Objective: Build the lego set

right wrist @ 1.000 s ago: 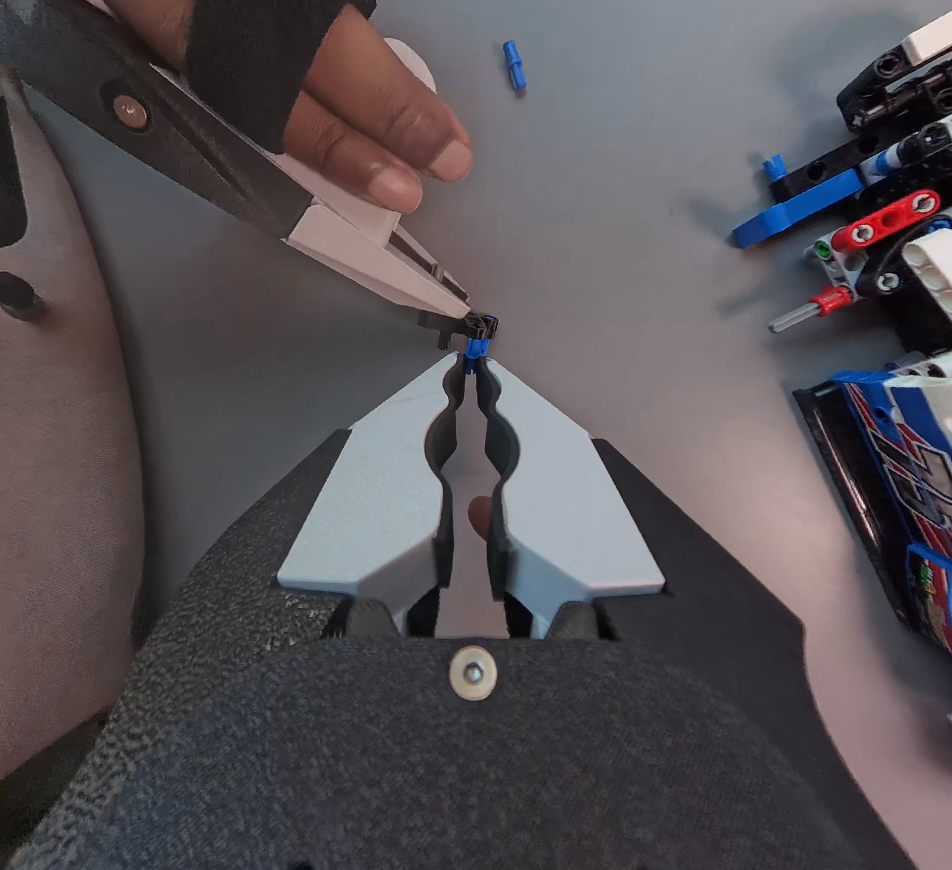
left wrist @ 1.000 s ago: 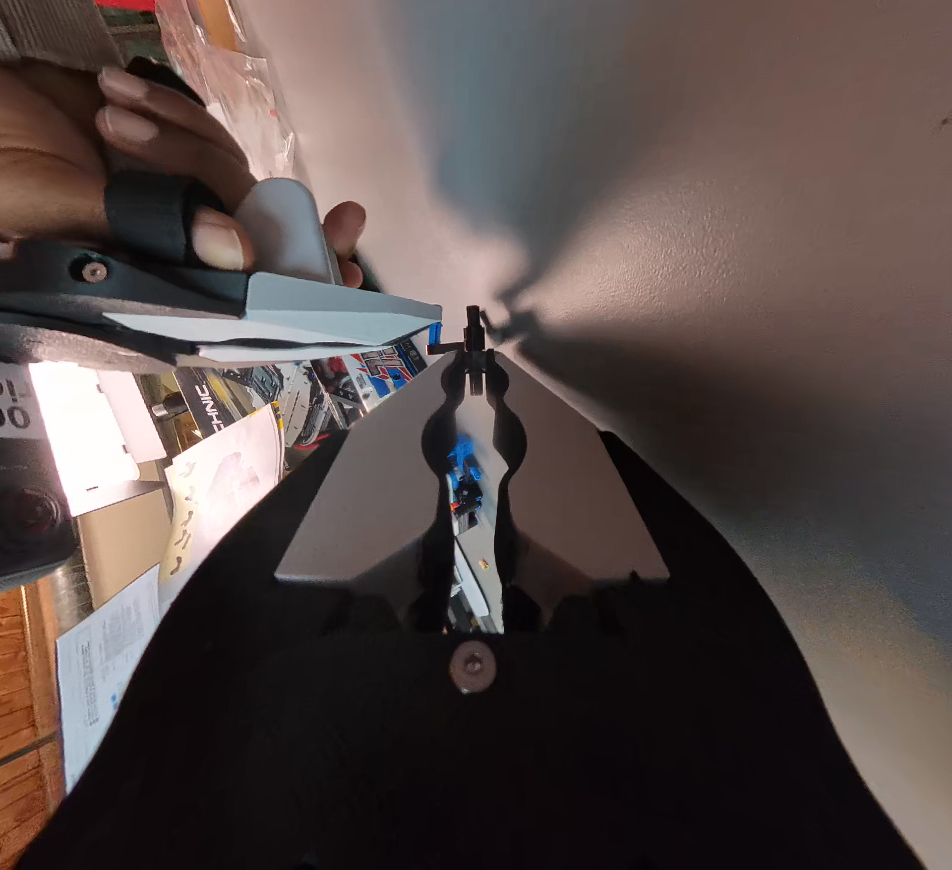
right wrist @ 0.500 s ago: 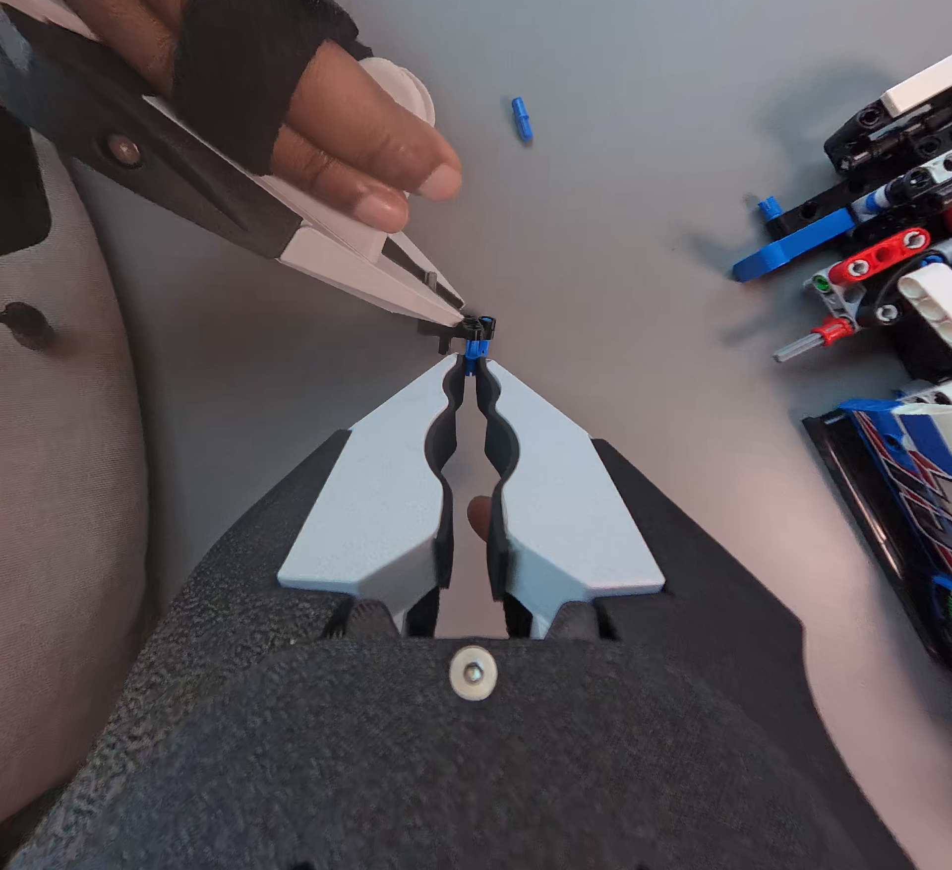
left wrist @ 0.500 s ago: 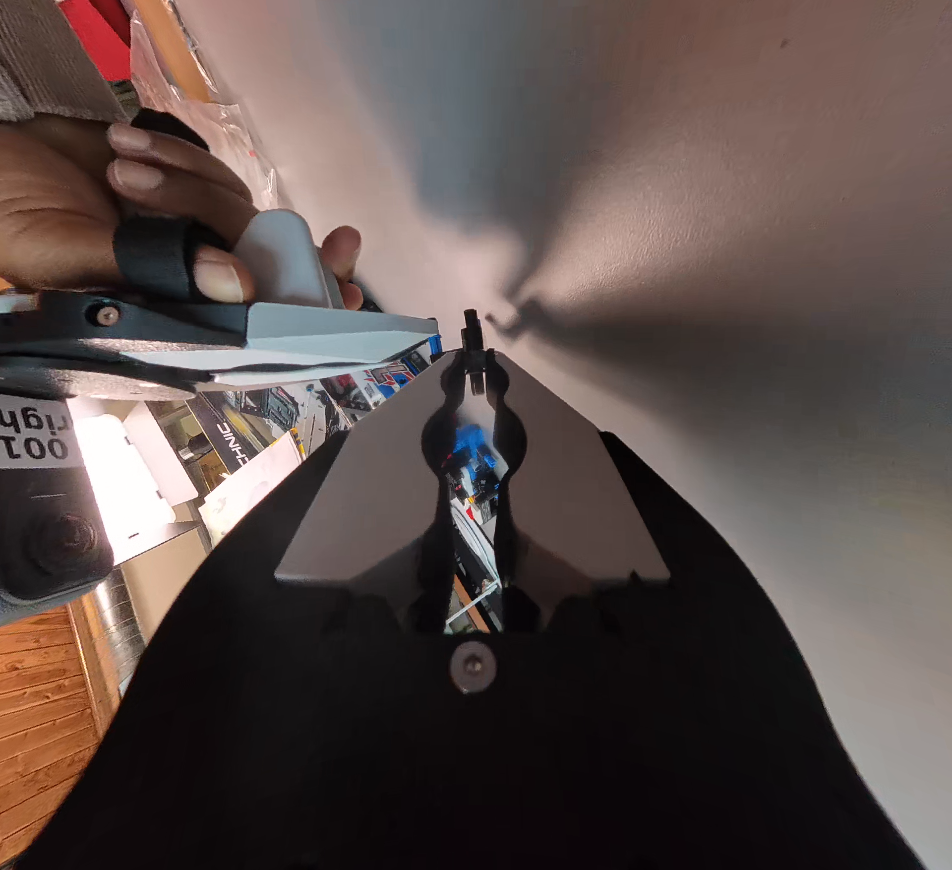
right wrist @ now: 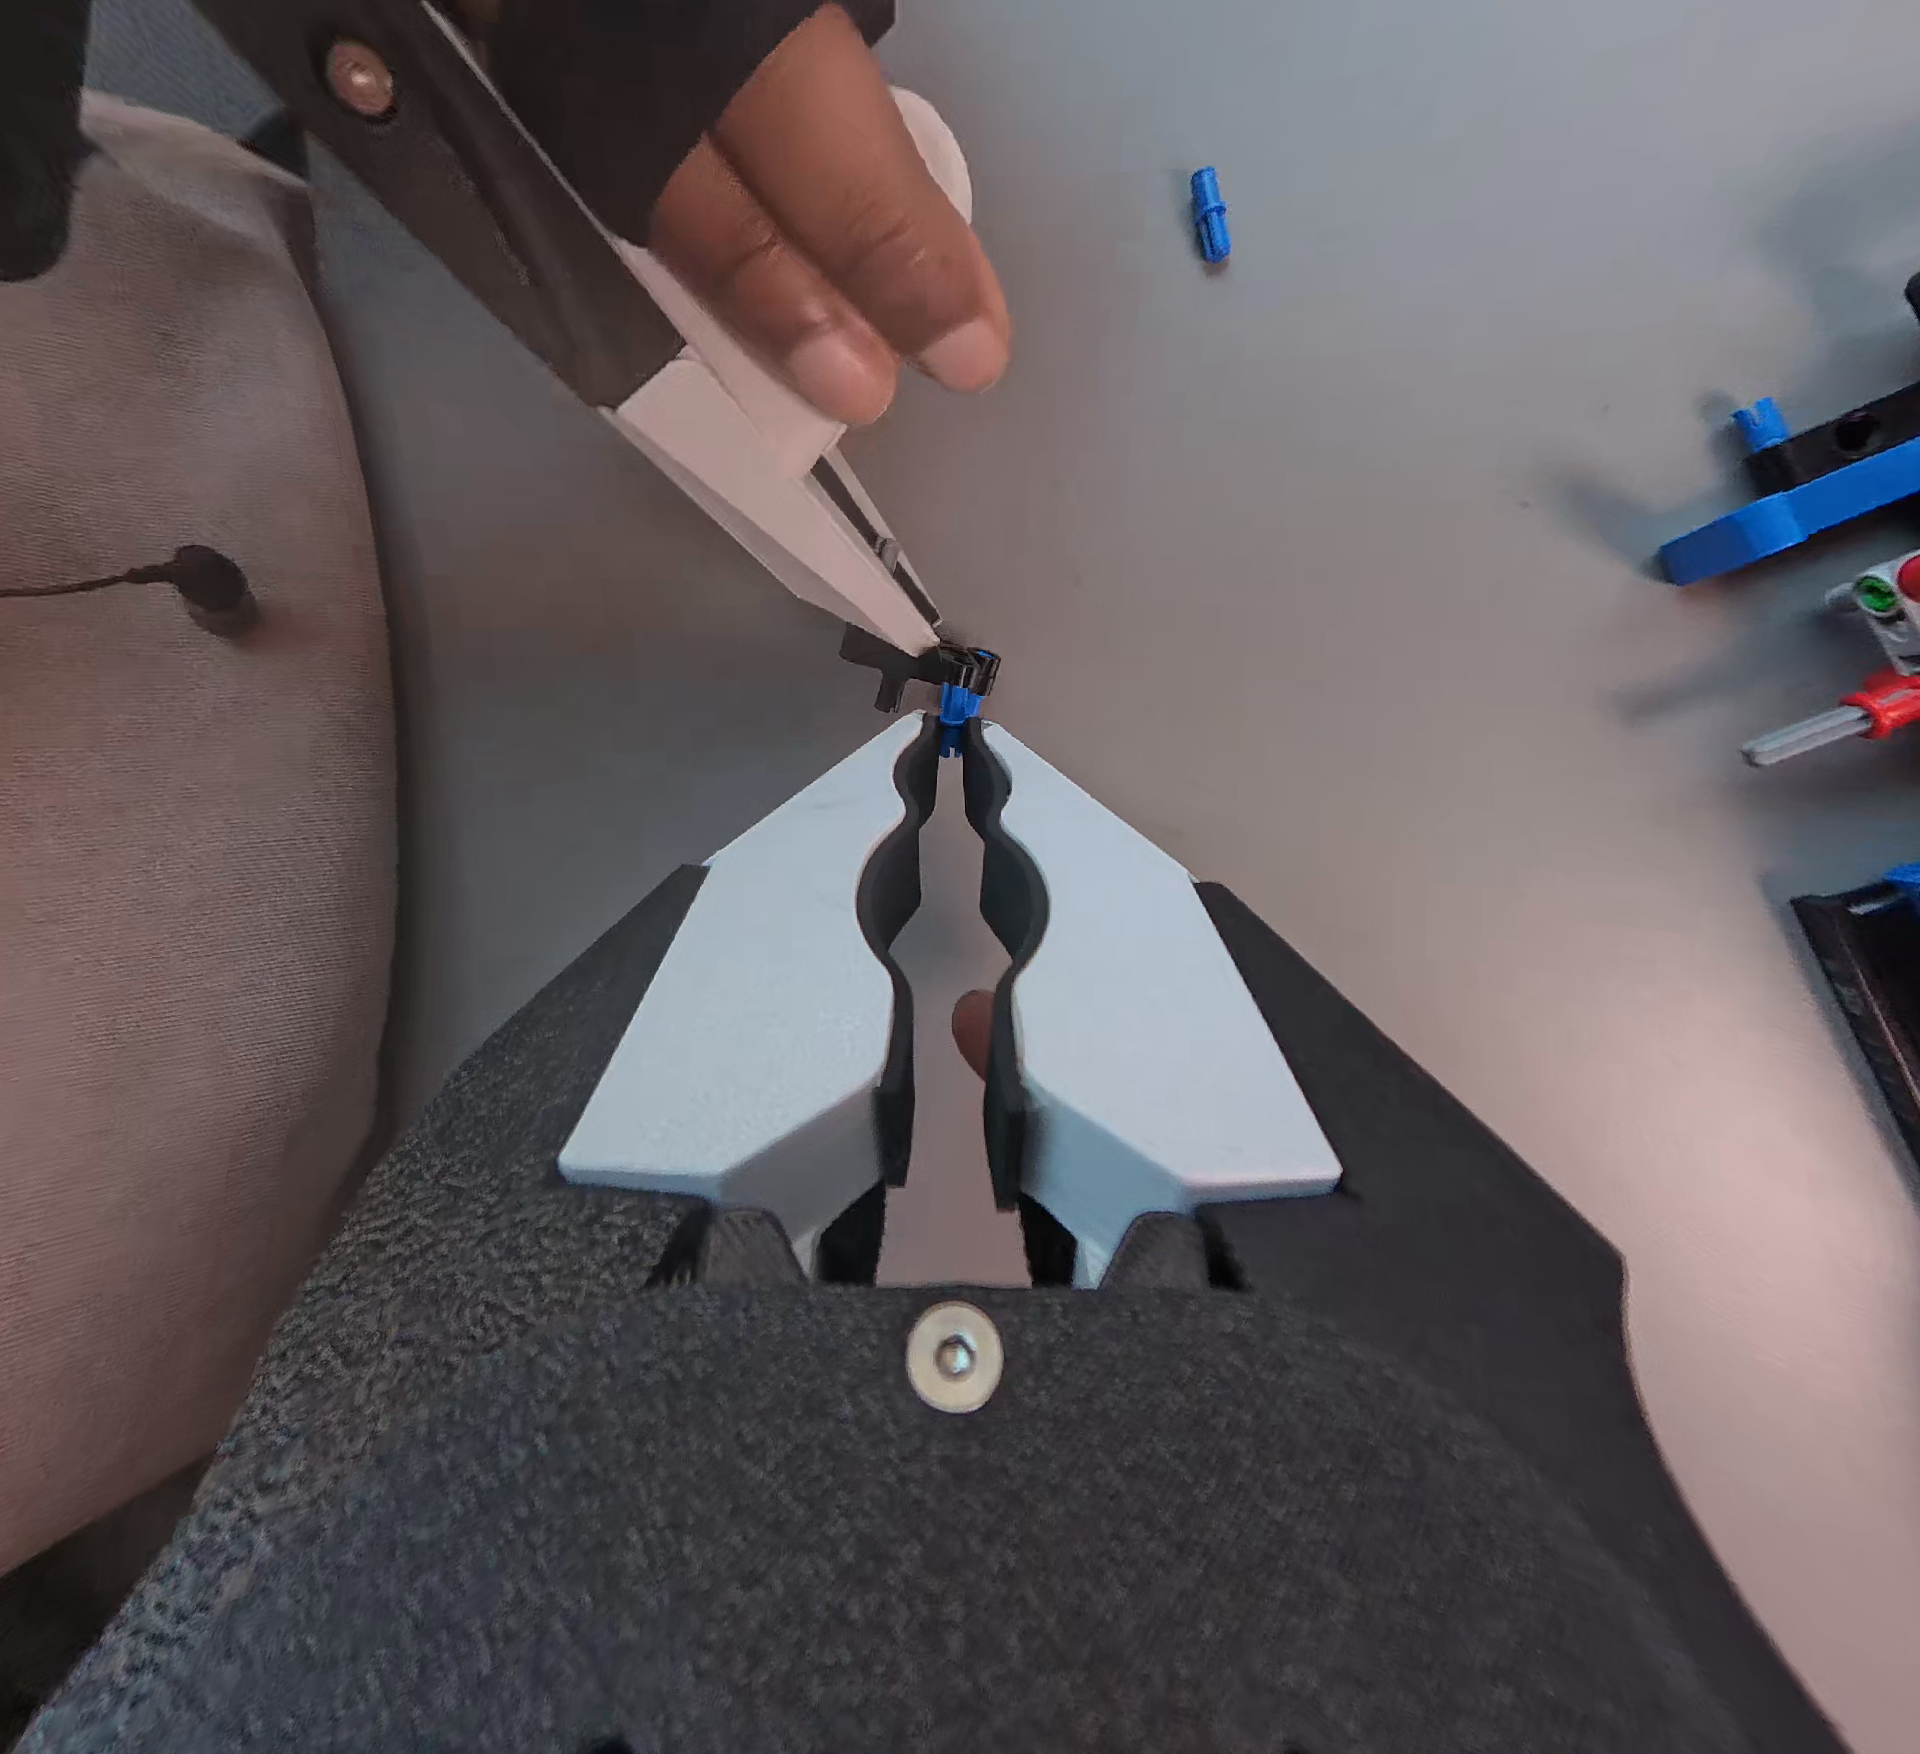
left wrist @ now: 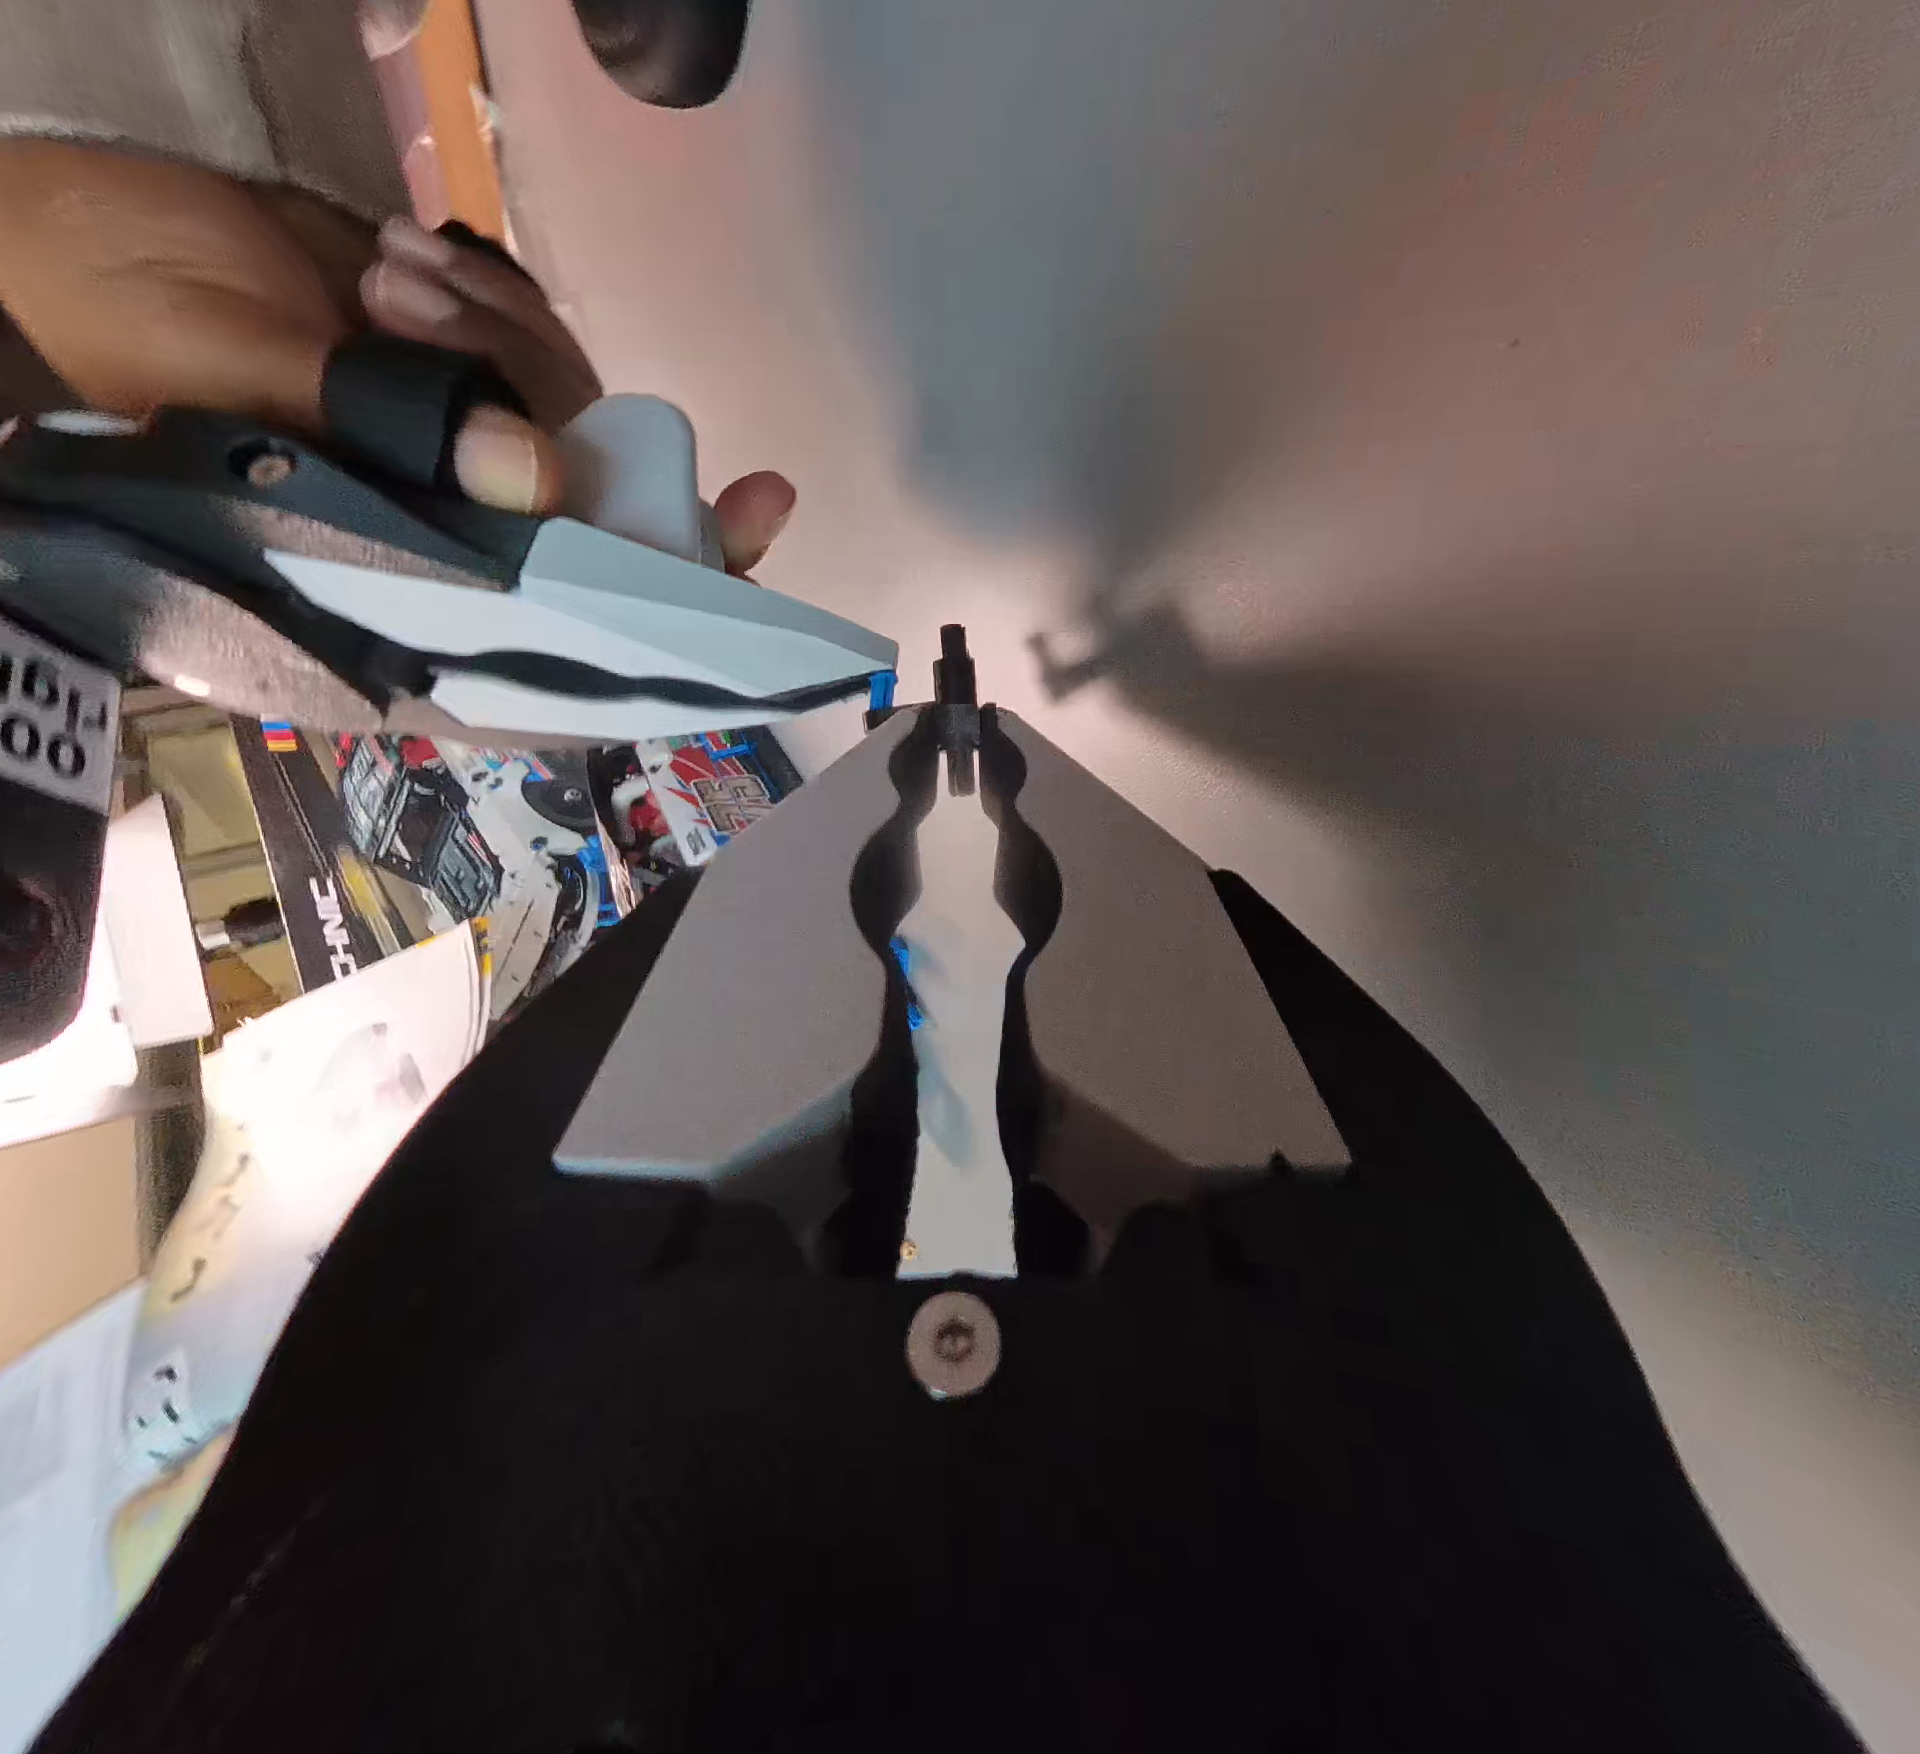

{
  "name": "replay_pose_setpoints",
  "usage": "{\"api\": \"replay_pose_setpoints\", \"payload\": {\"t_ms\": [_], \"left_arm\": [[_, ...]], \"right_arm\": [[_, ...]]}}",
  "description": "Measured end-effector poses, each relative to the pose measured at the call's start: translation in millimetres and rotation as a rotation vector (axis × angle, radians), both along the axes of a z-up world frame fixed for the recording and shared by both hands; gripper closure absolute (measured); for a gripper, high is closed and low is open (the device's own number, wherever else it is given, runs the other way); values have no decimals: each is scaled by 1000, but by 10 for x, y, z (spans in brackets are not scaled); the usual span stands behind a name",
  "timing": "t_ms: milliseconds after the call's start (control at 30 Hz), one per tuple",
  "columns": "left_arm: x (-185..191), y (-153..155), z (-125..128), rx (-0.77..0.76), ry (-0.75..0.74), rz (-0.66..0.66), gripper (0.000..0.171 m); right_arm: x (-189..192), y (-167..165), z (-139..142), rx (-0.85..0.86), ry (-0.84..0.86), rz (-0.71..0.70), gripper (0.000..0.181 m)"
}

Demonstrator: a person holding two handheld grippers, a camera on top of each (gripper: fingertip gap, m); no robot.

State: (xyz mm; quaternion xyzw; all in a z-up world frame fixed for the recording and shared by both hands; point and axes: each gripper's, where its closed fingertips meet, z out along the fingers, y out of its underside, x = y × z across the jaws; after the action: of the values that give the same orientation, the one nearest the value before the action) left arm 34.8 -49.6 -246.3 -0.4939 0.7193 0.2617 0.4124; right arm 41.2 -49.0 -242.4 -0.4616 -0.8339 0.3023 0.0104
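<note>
Blue plastic shows between the tips of the right gripper: a small blue pin is pinched there, the jaws closed on it at the very tip while the wavy inner edges behind stay apart. The pin's far end meets a small black connector piece, which the left gripper clamps by its own closed tips. In the left wrist view that black connector piece stands up out of the fingertips, and the right gripper reaches in from the left with the blue pin at its point. Both tools meet nearly tip to tip above the grey table.

A second, loose blue pin lies on the table farther off. At the right edge sits the partly built model, blue, black, red and white parts together. A printed box and paper sheets lie beyond the grippers in the left wrist view.
</note>
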Motion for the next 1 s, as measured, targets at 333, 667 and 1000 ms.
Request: {"api": "replay_pose_setpoints", "payload": {"t_ms": [333, 667, 1000], "left_arm": [[-75, 71, 167, 23, -367, 139, 165], [-386, 81, 217, -98, -526, 283, 165], [-260, -47, -91, -283, -466, 286, 162]], "right_arm": [[-90, 71, 251, -260, 68, -129, 177], [-31, 269, 189, -101, 266, -134, 168], [315, -183, -118, 138, 246, 236, 162]]}}
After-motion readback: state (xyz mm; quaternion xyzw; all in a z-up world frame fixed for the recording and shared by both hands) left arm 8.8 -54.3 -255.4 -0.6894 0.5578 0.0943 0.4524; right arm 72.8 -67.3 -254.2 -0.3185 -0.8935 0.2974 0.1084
